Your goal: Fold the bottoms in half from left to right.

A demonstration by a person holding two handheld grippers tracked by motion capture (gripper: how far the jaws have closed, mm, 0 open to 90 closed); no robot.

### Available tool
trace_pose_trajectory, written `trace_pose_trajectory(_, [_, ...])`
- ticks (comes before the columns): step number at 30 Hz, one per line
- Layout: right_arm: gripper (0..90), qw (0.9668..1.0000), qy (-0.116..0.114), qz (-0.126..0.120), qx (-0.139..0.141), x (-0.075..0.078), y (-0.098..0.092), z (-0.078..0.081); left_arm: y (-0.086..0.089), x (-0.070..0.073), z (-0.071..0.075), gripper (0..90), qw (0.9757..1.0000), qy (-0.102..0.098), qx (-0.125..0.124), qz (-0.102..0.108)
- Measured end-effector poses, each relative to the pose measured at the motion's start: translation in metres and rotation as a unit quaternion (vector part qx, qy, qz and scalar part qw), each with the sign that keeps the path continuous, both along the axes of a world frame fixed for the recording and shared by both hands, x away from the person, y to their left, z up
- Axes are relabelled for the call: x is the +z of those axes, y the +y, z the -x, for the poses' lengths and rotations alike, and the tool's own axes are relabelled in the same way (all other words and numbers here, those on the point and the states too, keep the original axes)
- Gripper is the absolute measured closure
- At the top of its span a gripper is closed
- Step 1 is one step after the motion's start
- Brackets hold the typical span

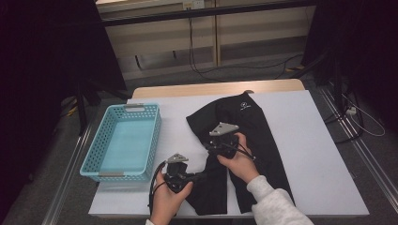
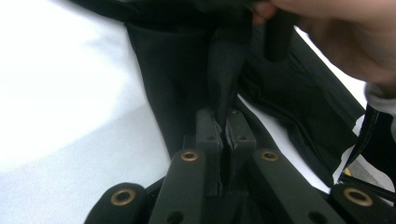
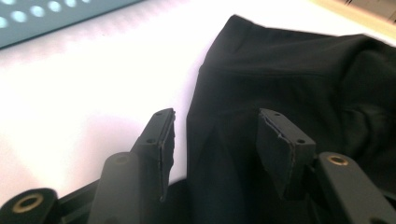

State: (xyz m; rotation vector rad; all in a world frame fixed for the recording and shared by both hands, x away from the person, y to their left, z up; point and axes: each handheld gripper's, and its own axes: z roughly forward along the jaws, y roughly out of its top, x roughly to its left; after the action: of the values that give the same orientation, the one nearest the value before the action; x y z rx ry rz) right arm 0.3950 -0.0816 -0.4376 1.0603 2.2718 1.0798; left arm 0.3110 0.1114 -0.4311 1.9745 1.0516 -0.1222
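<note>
On the white-covered tabletop, a black garment, apparently a pair of trousers or leggings, lies spread from near the far edge toward the near edge, slightly right of centre. A small white logo marks its far end. A light-blue perforated basket stands empty near the left edge, just beside the garment but apart from it.

Left gripper: positioned near the near edge, at the garment's lower left portion. In the left gripper view its jaws are closed tight on a raised fold of the black fabric, which stands pinched between the pads.

Right gripper: over the middle of the garment. In the right gripper view the jaws stand roughly half open, with the cloth's edge lying between and below them; the pads do not press on it, so nothing is held.

Assessment of progress: the work appears to be folding the garment for placement in the basket. One leg section near the near edge looks partly drawn over, though the dark cloth on dark cloth makes the fold lines hard to confirm. The garment remains largely spread out, so folding is judged to be at an early to middle stage. Outstanding: completing the folds, then transferring the bundle into the basket.
</note>
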Motion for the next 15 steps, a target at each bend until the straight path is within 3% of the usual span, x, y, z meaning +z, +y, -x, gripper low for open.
trace_pose_trajectory(3, [46.8,1.0000,0.005,0.000,0.001,-0.006,0.008,-0.013,0.000,-0.002,0.001,86.5,1.0000,0.003,0.000,-0.003])
trace_pose_trajectory(9, [44.1,0.9989,0.047,0.007,-0.002,-0.020,0.022,-0.031,0.002,-0.003,0.001,86.5,1.0000,0.003,0.001,-0.007])
trace_pose_trajectory(10, [42.8,0.9988,0.046,0.019,-0.002,-0.021,0.024,-0.032,0.002,-0.003,0.001,86.5,1.0000,0.002,0.005,-0.006])
trace_pose_trajectory(12, [44.6,0.9990,0.042,0.012,-0.003,-0.023,0.026,-0.034,0.003,-0.003,0.000,86.5,0.9999,0.003,0.007,-0.007])
trace_pose_trajectory(13, [50.3,0.9989,0.043,0.017,-0.002,-0.022,0.026,-0.035,0.003,-0.003,0.001,86.5,0.9999,0.003,0.009,-0.007])
trace_pose_trajectory(14, [65.3,0.9989,0.043,0.019,-0.002,-0.022,0.026,-0.035,0.004,-0.003,0.001,86.5,0.9999,0.003,0.009,-0.006])
trace_pose_trajectory(15, [74.9,0.9988,0.046,0.016,0.006,-0.021,0.026,-0.036,0.004,-0.003,0.001,86.5,1.0000,0.002,0.009,-0.004])
